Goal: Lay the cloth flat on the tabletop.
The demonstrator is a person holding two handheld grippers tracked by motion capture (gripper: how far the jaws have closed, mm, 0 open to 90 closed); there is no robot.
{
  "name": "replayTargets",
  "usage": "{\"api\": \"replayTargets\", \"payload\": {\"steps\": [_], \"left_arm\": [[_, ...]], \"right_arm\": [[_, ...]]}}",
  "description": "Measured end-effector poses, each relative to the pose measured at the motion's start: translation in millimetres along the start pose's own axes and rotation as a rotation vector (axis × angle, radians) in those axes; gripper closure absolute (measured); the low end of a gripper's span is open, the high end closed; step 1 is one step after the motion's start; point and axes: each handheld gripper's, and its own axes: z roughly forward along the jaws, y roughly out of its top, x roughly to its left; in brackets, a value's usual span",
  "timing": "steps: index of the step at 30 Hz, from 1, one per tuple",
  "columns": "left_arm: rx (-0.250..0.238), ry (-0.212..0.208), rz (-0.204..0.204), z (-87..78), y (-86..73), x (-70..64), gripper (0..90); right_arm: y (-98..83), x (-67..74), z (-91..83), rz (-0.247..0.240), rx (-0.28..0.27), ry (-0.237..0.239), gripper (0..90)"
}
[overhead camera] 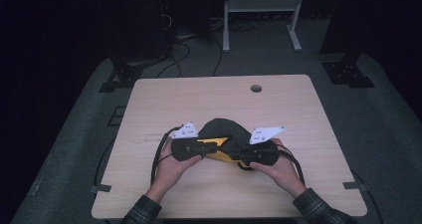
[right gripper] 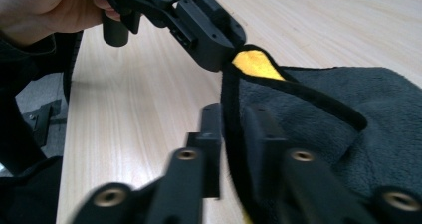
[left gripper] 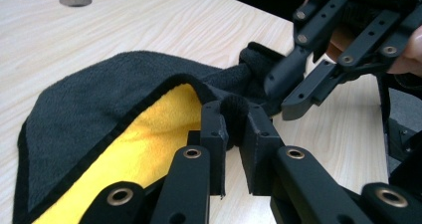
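Observation:
A black fleece cloth with a yellow inner face lies bunched at the middle of the wooden table. My left gripper is shut on the cloth's thick black hem, which bulges between the pads. My right gripper faces it from the other side, with the same hem running between its jaws and touching both. The two grippers meet tip to tip over the cloth's near edge, left gripper and right gripper. A hand holds each one.
A round cable hole sits near the table's far edge. Bare wood surrounds the cloth on all sides. Cables trail from both grippers over the near edge. Beyond the table stand a white frame and black stands on a grey floor.

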Motion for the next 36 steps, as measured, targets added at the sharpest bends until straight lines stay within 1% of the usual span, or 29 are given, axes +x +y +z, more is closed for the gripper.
{"api": "replayTargets", "payload": {"steps": [2,4,5,6,7,8,9,10,11,13,15,16,17,19,20,22,23,24,25,26,27,28,30,31,32,33,34,35,36], "left_arm": [[-0.005,0.022,-0.008,-7.2,-0.8,5.2,81.5],[-0.012,0.046,-0.018,-14.9,-2.3,11.0,81.5],[-0.012,0.046,-0.018,-14.9,-2.3,11.0,81.5],[-0.02,0.066,-0.03,-21.4,-3.8,15.8,81.5],[-0.025,0.075,-0.037,-25.2,-4.8,19.0,81.5],[-0.035,0.115,-0.058,-36.7,-8.9,29.0,81.4],[-0.035,0.115,-0.058,-36.7,-8.9,29.0,81.4],[-0.038,0.147,-0.075,-44.6,-12.8,37.3,81.4],[-0.038,0.147,-0.075,-44.6,-12.8,37.3,81.4],[-0.036,0.185,-0.101,-52.3,-19.4,47.9,81.4],[-0.034,0.209,-0.128,-56.8,-26.0,57.0,81.3],[-0.029,0.221,-0.14,-58.6,-29.2,61.2,81.3],[-0.018,0.239,-0.156,-60.1,-34.7,67.8,81.3],[-0.009,0.251,-0.169,-60.3,-38.5,71.4,81.3],[0.006,0.259,-0.184,-59.9,-43.1,75.4,81.3],[0.01,0.26,-0.188,-59.5,-44.5,76.6,81.2],[0.016,0.262,-0.193,-58.4,-45.6,77.2,81.2],[0.019,0.264,-0.191,-57.7,-45.7,77.1,81.2],[0.019,0.264,-0.191,-57.7,-45.7,77.1,81.1],[0.024,0.266,-0.19,-56.8,-45.8,76.7,81.1],[0.024,0.266,-0.19,-56.8,-45.8,76.7,81.1],[0.025,0.266,-0.19,-56.6,-46.1,76.6,81.1],[0.022,0.266,-0.193,-56.8,-46.2,76.6,81.1],[0.021,0.266,-0.193,-57.2,-46.2,76.8,81.1],[0.02,0.264,-0.195,-57.8,-46.1,76.9,81.3],[0.021,0.263,-0.195,-57.9,-46.0,77.0,81.3],[0.021,0.263,-0.195,-57.9,-46.0,77.0,81.4],[0.02,0.26,-0.197,-58.4,-46.0,77.2,81.5],[0.02,0.258,-0.198,-58.5,-46.0,77.3,81.5]], "right_arm": [[0.3,-1.8,-3.8,0.002,-0.016,-0.013,68.1],[0.1,-6.7,-12.8,0.013,-0.044,-0.032,65.2],[0.1,-6.7,-12.8,0.013,-0.044,-0.032,65.2],[-1.6,-13.2,-22.6,0.027,-0.058,-0.058,64.1],[-2.7,-15.9,-26.2,0.031,-0.061,-0.07,63.5],[-5.1,-20.2,-31.6,0.042,-0.067,-0.092,63.0],[-7.4,-23.7,-35.4,0.052,-0.069,-0.104,62.6],[-9.6,-27.1,-38.7,0.06,-0.068,-0.117,61.6],[-9.6,-27.1,-38.7,0.06,-0.068,-0.117,61.6],[-14.9,-31.5,-43.5,0.08,-0.065,-0.131,59.5],[-25.3,-33.2,-46.5,0.088,-0.033,-0.149,56.7],[-25.3,-33.2,-46.5,0.088,-0.033,-0.149,56.7],[-34.0,-32.7,-47.5,0.101,-0.008,-0.151,54.9],[-37.3,-32.4,-47.1,0.102,0.001,-0.151,54.1],[-47.1,-29.7,-45.2,0.12,0.025,-0.138,52.5],[-50.9,-27.8,-43.3,0.126,0.038,-0.13,51.2],[-57.4,-21.7,-37.7,0.128,0.067,-0.113,49.8],[-59.3,-19.0,-35.3,0.123,0.082,-0.111,48.9],[-59.3,-19.0,-35.3,0.123,0.082,-0.111,48.9],[-63.6,-12.2,-27.4,0.114,0.106,-0.111,47.6],[-63.6,-12.2,-27.4,0.114,0.106,-0.111,47.6],[-65.3,-8.9,-19.5,0.1,0.131,-0.126,46.1],[-65.7,-8.8,-17.9,0.094,0.137,-0.136,46.6],[-66.2,-9.1,-15.0,0.089,0.154,-0.155,50.4],[-68.7,-12.5,-10.2,0.081,0.182,-0.167,57.4],[-69.5,-13.9,-10.0,0.093,0.189,-0.176,65.3],[-69.5,-13.9,-10.0,0.093,0.189,-0.176,65.3],[-69.0,-16.1,-13.2,0.103,0.184,-0.189,78.2],[-68.4,-17.2,-15.7,0.101,0.173,-0.198,81.4]]}}
